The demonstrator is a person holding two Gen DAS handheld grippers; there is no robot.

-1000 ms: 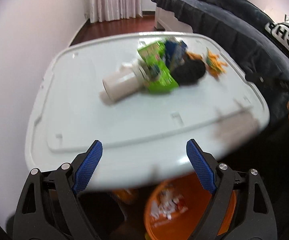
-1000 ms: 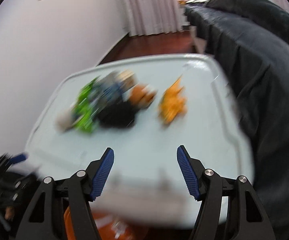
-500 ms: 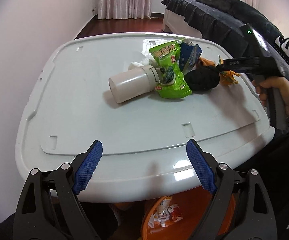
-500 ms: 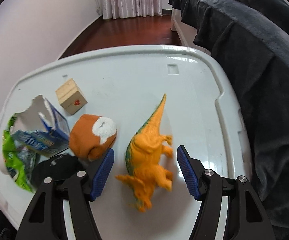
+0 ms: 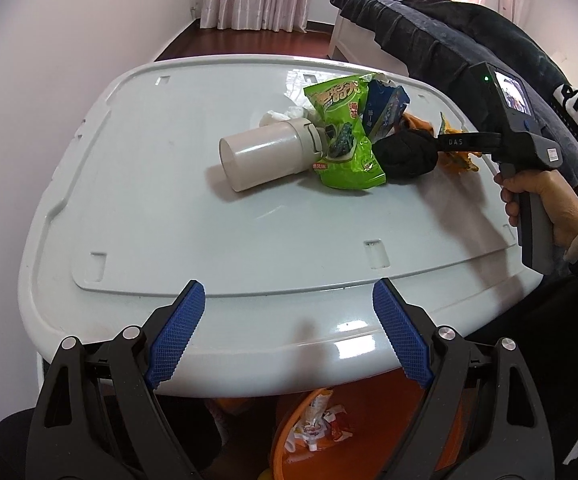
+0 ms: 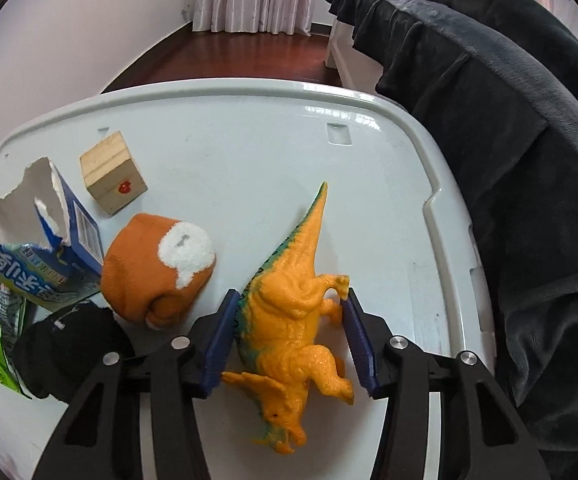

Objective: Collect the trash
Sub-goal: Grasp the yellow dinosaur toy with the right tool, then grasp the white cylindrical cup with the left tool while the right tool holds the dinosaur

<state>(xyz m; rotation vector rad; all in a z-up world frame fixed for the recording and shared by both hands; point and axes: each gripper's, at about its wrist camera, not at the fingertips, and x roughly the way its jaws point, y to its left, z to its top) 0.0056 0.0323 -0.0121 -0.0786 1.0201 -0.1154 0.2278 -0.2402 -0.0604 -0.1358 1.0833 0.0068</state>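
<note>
I am angling my right gripper (image 6: 289, 336) steeply down; its jaws have just been closing and are clamping the orange dinosaur (image 6: 293, 320) on the table's (image 6: 249, 152) near right. My left gripper (image 5: 289, 336) is hovering spread wide and empty over the near edge, above the orange bin (image 5: 373, 432).

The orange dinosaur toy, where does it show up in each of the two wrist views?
Left wrist view: the orange dinosaur toy peeks out at right of middle, mostly hidden behind the right tool's arm and the black sock.
Right wrist view: the toy lies at lower centre, between the right tool pads, which have just been closing onto it.
Shared landmark: the black sock, just left of the toy in both.
</note>
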